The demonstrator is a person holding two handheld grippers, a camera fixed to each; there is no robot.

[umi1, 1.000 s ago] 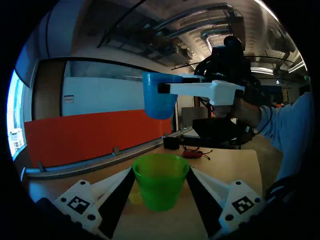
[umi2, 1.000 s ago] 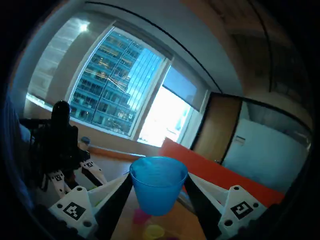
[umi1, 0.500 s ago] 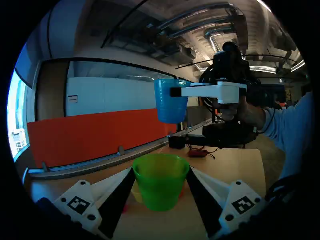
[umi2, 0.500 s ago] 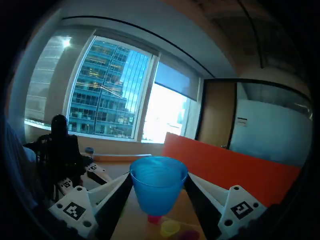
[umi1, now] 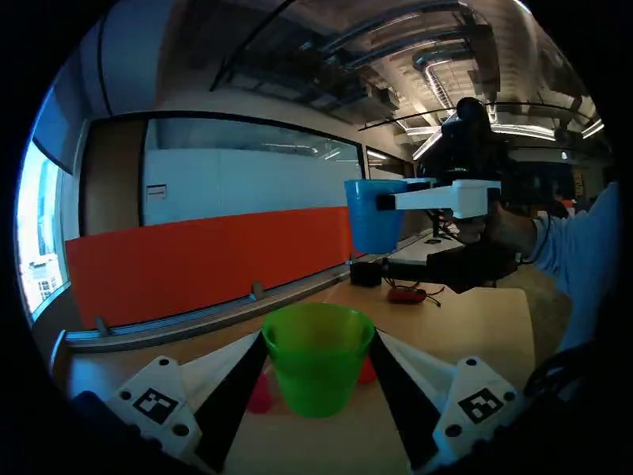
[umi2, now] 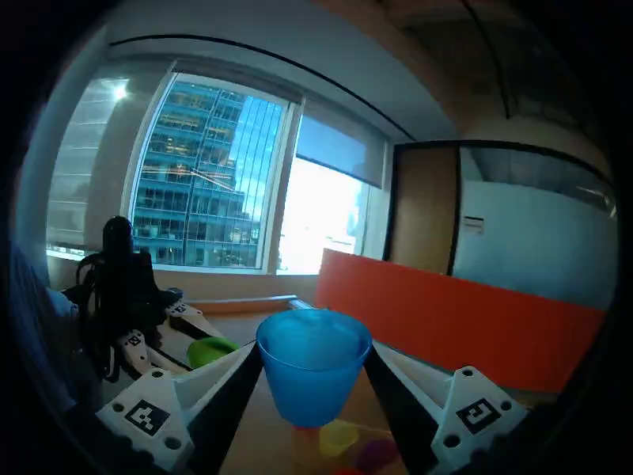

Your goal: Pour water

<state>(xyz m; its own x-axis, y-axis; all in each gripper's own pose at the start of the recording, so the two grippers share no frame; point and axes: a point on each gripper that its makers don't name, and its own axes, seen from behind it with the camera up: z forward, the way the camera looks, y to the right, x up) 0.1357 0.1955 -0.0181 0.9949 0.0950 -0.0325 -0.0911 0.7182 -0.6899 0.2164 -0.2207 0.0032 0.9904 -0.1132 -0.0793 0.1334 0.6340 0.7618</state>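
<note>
Water I cannot make out for certain in either cup. The blue cup is clamped between the two fingers of my right tongs, upright, rim level. The green cup is clamped the same way in my left tongs.

Over the last second the blue cup has slid, as seen from my left tongs, from high and nearly straight ahead to lower and off to the right. From my right tongs, the green cup now shows low on the left, which it did not before. So I judge the pour not begun: the blue cup has come down toward the green rim's height but stands to one side of it, well apart and untipped.

Both cups are smooth, slightly see-through plastic, tapered to a narrower base with a thin rolled lip. My fingers are white hard plastic with black inner faces. Below them on the pale wooden table lie small bright cups.
</note>
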